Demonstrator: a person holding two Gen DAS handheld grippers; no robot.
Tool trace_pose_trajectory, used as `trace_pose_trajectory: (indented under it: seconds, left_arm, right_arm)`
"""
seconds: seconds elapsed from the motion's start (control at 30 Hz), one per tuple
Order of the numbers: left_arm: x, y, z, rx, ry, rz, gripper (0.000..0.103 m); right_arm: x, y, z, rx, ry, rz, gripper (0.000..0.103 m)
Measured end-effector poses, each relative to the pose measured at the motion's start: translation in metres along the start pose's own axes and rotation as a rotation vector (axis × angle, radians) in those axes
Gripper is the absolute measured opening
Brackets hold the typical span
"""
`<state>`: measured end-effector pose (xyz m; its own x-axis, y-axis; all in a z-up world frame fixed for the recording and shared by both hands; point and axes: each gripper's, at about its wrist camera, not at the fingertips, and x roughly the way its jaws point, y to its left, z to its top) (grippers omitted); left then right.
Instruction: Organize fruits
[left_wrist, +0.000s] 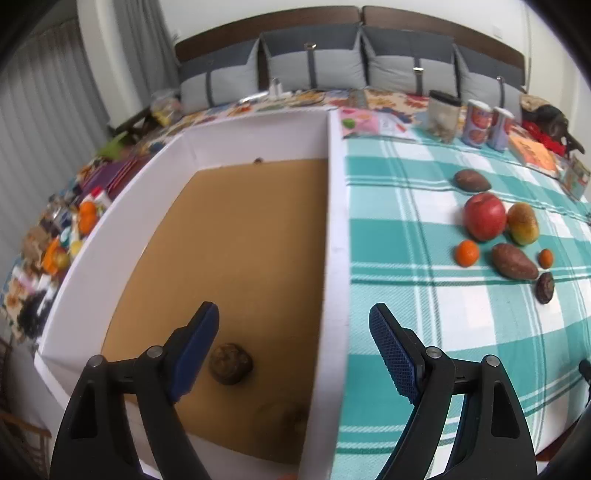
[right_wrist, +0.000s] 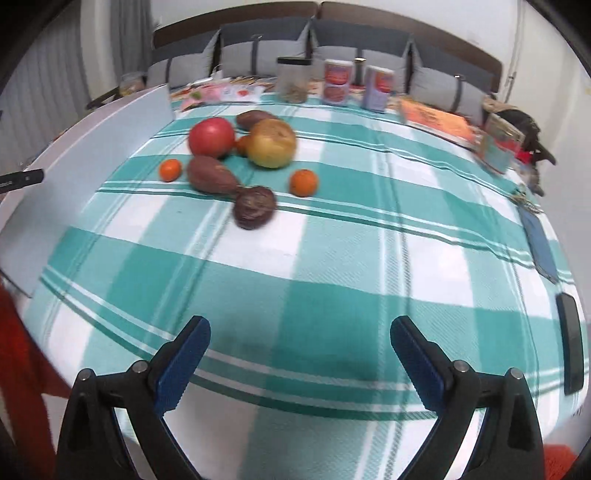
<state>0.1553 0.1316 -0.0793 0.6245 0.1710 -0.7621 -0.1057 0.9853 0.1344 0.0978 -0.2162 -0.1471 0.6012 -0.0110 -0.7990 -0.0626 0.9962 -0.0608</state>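
Left gripper, jaws spread wide and holding nothing, hangs over the right wall of the white box; one finger is above the brown floor, the other above the checked cloth. A dark round fruit lies on the box floor just beside the left finger. Right gripper, equally wide and empty, hovers over bare cloth. Farther off lies the fruit cluster: a wrinkled dark fruit touching the narrow end of a sweet potato, whose long axis runs diagonally, near right to far left. Behind are a red apple, a mango, and two small oranges flanking the cluster.
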Motion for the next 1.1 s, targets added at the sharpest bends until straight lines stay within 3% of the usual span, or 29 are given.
trace_pose_trajectory:
  seconds: [0.13, 0.2, 0.27, 0.37, 0.43, 0.53, 0.6, 0.7, 0.87, 1.1]
  left_arm:
    - [-0.006, 0.002, -0.003, -0.015, -0.006, 0.018, 0.085]
    - [-0.023, 0.0, -0.003, -0.035, -0.066, 0.045, 0.085]
    - [-0.053, -0.008, -0.005, -0.044, -0.178, 0.072, 0.085]
    - [-0.088, -0.029, -0.016, -0.077, -0.305, -0.01, 0.093]
    - [-0.094, -0.049, -0.029, -0.103, -0.325, -0.091, 0.094]
    - [-0.071, -0.083, -0.045, -0.093, -0.23, -0.156, 0.094]
    - [-0.043, -0.111, -0.056, -0.045, -0.126, -0.225, 0.094]
    - [-0.008, -0.144, -0.074, 0.032, -0.036, -0.261, 0.094]
    - [0.015, -0.167, -0.096, 0.112, 0.021, -0.252, 0.094]
    - [0.014, -0.165, -0.102, 0.113, -0.001, -0.257, 0.096]
  right_arm:
    - [0.005, -0.009, -0.002, 0.023, -0.018, -0.007, 0.098]
    - [0.0, -0.019, -0.001, 0.038, -0.045, -0.014, 0.098]
    - [0.009, -0.028, -0.002, 0.06, -0.06, -0.019, 0.098]
    - [0.013, -0.032, -0.005, 0.094, -0.058, -0.017, 0.098]
    - [0.017, -0.032, -0.005, 0.105, -0.055, -0.011, 0.098]
    - [0.018, -0.03, -0.006, 0.101, -0.058, -0.002, 0.098]
    - [0.018, -0.026, -0.007, 0.086, -0.059, 0.003, 0.098]
    - [0.019, -0.027, -0.009, 0.087, -0.054, 0.0, 0.098]
    - [0.024, -0.027, -0.014, 0.095, -0.036, 0.001, 0.098]
    - [0.033, -0.024, -0.016, 0.093, -0.02, -0.005, 0.098]
